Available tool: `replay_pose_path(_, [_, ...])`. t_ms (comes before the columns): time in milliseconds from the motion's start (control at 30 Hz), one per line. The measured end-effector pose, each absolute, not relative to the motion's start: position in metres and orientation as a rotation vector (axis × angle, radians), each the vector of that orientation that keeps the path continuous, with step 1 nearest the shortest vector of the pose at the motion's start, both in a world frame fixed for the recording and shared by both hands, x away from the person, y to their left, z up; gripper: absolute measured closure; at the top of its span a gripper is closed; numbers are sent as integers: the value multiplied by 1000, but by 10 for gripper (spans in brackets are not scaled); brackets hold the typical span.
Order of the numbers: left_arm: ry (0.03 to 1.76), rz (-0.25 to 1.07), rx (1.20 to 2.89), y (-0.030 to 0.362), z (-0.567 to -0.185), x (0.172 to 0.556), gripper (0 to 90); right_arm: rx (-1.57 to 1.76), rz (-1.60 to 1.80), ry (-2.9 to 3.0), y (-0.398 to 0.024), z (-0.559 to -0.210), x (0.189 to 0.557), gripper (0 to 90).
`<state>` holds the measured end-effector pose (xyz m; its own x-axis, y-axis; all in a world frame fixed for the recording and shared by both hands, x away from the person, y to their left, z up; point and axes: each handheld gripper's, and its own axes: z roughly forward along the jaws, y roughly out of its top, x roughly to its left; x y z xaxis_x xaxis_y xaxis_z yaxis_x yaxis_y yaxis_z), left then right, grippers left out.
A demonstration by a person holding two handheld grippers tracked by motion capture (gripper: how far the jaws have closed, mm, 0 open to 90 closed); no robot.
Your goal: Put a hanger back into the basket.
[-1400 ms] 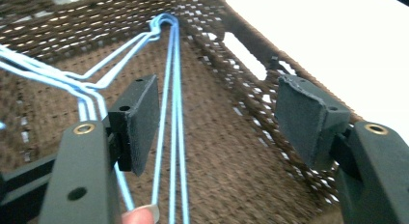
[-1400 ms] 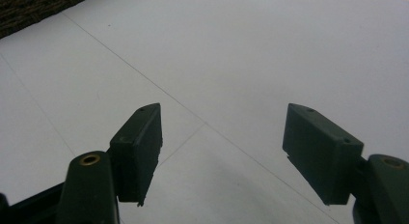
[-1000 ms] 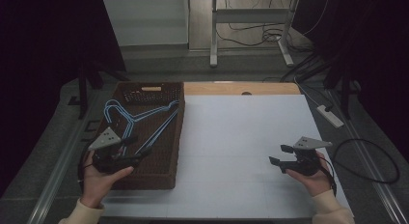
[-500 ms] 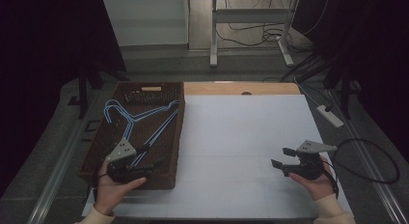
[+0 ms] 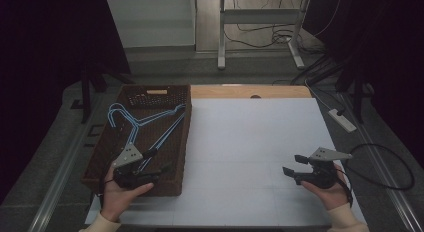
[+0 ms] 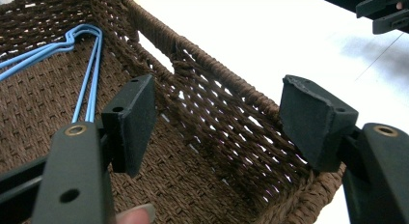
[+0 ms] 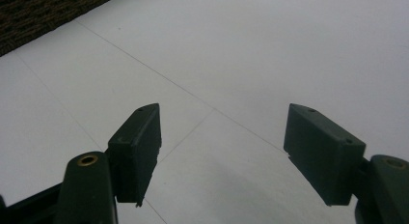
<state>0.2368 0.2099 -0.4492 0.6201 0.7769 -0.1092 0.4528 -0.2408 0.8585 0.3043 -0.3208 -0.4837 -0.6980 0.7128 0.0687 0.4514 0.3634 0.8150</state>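
High view: we see the left gripper [image 5: 152,162] held over the near end of a brown woven basket [image 5: 100,162] at the left of the white table [image 5: 250,142]. Its jaws stand apart, released, with nothing between them. Blue wire hangers [image 5: 145,123] lie inside the basket, their hooks toward its far left corner; they sit just beyond the gripper, apart from it. The right gripper [image 5: 292,166] rests low over the table near the right edge, well apart from the basket, jaws likewise spread and empty.

Left gripper view: we look between the open jaws at the basket's right wall [image 6: 217,108]; the hangers [image 6: 87,74] run along the floor at the left.

Right gripper view: we find bare table [image 7: 241,50] between the parted jaws, with the basket [image 7: 38,11] at the upper left corner.
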Motion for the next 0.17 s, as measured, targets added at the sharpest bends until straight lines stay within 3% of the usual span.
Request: replay_pose_path(167, [980, 427, 1881, 210, -448, 237, 303, 1029, 1250, 2333, -322, -484, 305, 298])
